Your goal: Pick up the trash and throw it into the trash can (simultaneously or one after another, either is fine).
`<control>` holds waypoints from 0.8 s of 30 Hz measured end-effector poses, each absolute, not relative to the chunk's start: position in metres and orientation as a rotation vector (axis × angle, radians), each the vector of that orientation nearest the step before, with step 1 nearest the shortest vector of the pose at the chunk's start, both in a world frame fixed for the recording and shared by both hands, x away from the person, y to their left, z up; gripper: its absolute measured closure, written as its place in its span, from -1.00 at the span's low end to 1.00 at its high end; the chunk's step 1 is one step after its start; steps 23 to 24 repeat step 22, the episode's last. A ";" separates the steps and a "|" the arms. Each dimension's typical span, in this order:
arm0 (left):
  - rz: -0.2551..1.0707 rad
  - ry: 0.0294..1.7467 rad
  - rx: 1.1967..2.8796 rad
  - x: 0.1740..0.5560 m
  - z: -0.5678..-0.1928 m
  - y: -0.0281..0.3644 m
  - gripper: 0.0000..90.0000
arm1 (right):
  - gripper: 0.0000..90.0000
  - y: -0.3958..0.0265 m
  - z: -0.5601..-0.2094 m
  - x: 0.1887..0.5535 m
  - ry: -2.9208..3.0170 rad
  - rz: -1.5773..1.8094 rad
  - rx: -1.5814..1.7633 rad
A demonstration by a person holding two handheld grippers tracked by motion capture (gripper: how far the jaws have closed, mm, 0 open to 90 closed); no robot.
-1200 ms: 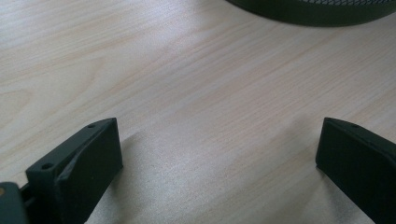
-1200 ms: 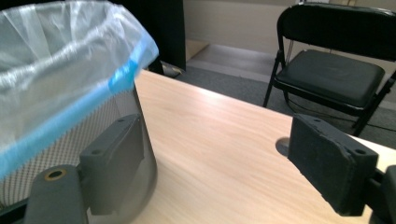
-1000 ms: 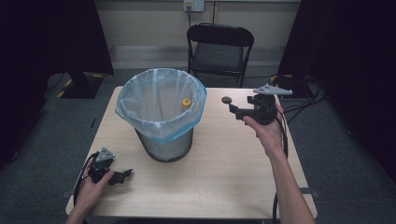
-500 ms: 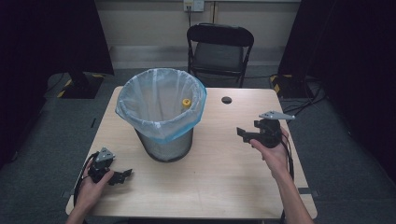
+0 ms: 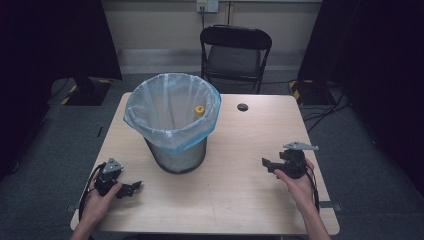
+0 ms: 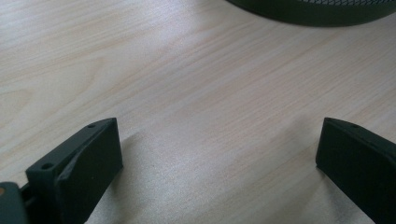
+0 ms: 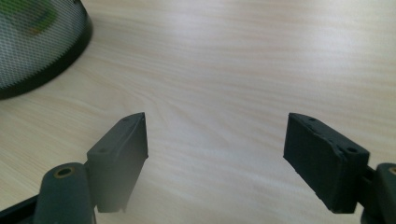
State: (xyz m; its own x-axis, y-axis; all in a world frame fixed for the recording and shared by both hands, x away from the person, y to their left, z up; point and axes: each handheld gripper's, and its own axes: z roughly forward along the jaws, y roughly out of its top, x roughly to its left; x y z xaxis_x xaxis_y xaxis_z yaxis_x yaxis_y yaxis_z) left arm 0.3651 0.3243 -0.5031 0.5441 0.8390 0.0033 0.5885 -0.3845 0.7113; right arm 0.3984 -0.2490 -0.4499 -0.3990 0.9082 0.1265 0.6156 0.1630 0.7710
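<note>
Black mesh waste bin, lined with a pale blue plastic bag, stands ahead of both grippers on the light wooden table. Left gripper: jaws wide apart, nothing between them, bin base just ahead to its right. Right gripper: jaws wide, having just closed slightly, nothing between them; bin well apart to its left.

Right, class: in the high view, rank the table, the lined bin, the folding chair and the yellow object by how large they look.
1. table
2. lined bin
3. folding chair, farther from the camera, so its true size against the bin is unsure
4. yellow object
</note>
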 end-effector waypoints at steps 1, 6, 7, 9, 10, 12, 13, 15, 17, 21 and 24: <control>0.482 1.146 2.113 0.365 -0.503 0.324 -1.00 | -0.52 -0.250 -0.454 0.397 2.084 1.096 1.460; 0.483 1.147 2.113 0.365 -0.503 0.324 -1.00 | -0.51 -0.253 -0.470 0.394 2.099 1.030 1.483; 0.483 1.147 2.113 0.365 -0.503 0.324 -1.00 | -0.51 -0.253 -0.472 0.393 2.105 1.015 1.487; 0.483 1.146 2.114 0.365 -0.503 0.324 -1.00 | -0.53 -0.253 -0.477 0.393 2.118 0.961 1.482; 0.482 1.146 2.114 0.365 -0.503 0.324 -1.00 | -0.54 -0.253 -0.479 0.394 2.124 0.952 1.492; 0.483 1.146 2.113 0.365 -0.503 0.324 -1.00 | -0.55 -0.255 -0.482 0.394 2.118 0.935 1.502; 0.483 1.147 2.113 0.365 -0.503 0.324 -1.00 | -0.55 -0.255 -0.484 0.394 2.111 0.917 1.503; 0.483 1.147 2.113 0.365 -0.503 0.324 -1.00 | -0.59 -0.256 -0.491 0.394 2.121 0.878 1.515; 0.483 1.146 2.113 0.365 -0.503 0.324 -1.00 | -0.58 -0.255 -0.493 0.392 2.106 0.873 1.485; 0.483 1.146 2.113 0.365 -0.503 0.324 -1.00 | -0.65 -0.251 -0.497 0.390 2.071 0.869 1.455; 0.483 1.147 2.113 0.365 -0.503 0.324 -1.00 | -0.67 -0.251 -0.499 0.389 2.056 0.883 1.446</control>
